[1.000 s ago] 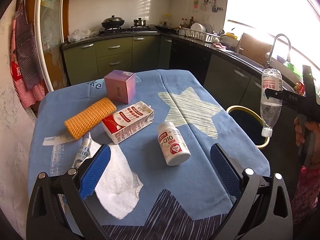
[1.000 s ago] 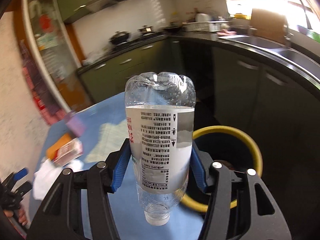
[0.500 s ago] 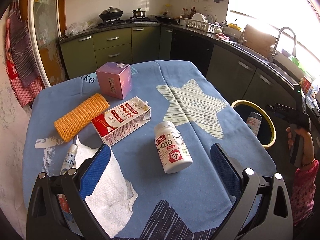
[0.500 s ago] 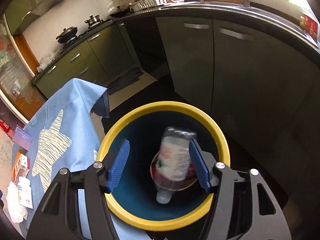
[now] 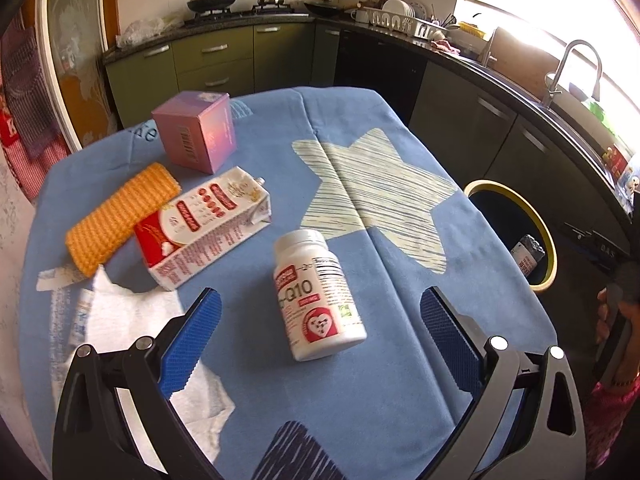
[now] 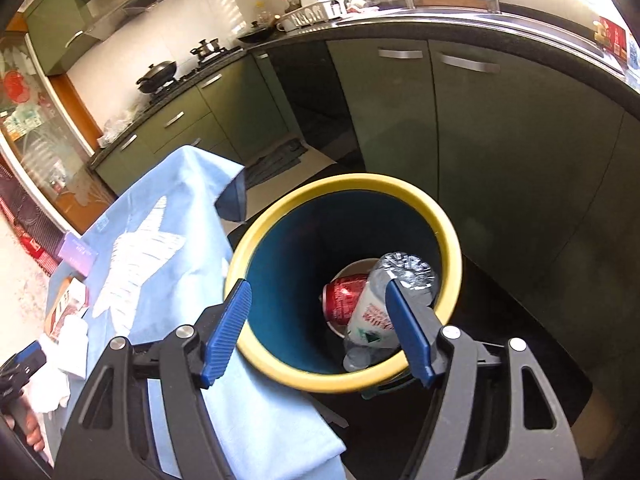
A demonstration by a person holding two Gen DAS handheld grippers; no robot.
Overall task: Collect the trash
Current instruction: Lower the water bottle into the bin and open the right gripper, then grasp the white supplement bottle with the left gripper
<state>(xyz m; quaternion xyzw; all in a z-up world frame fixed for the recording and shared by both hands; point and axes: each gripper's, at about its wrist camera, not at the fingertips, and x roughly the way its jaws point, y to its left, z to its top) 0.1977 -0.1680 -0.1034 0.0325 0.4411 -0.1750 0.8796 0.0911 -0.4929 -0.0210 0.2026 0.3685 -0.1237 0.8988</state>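
Observation:
My right gripper (image 6: 320,336) hangs over the yellow-rimmed bin (image 6: 280,220), jaws opening with nothing between them. Inside the bin lie a clear plastic bottle (image 6: 372,312) and a red can (image 6: 344,300). My left gripper (image 5: 320,340) stands open above the blue tablecloth (image 5: 400,380), with a white pill bottle (image 5: 316,300) lying on the cloth between and ahead of its fingers, untouched. Further left lie a red-and-white carton (image 5: 204,228), an orange ribbed roll (image 5: 120,216), a pink box (image 5: 196,136) and a crumpled white tissue (image 5: 132,320). The bin (image 5: 548,248) shows at the table's right.
A small tube (image 5: 80,320) lies partly under the tissue at the left. Green kitchen cabinets (image 6: 480,140) and a dark counter with a sink (image 5: 560,92) curve round behind the bin. A hand (image 5: 616,320) holds the right gripper at the far right edge.
The right gripper has let go of the plastic bottle, which has dropped into the bin, and has tipped down over it. The left gripper has sunk closer to the pill bottle.

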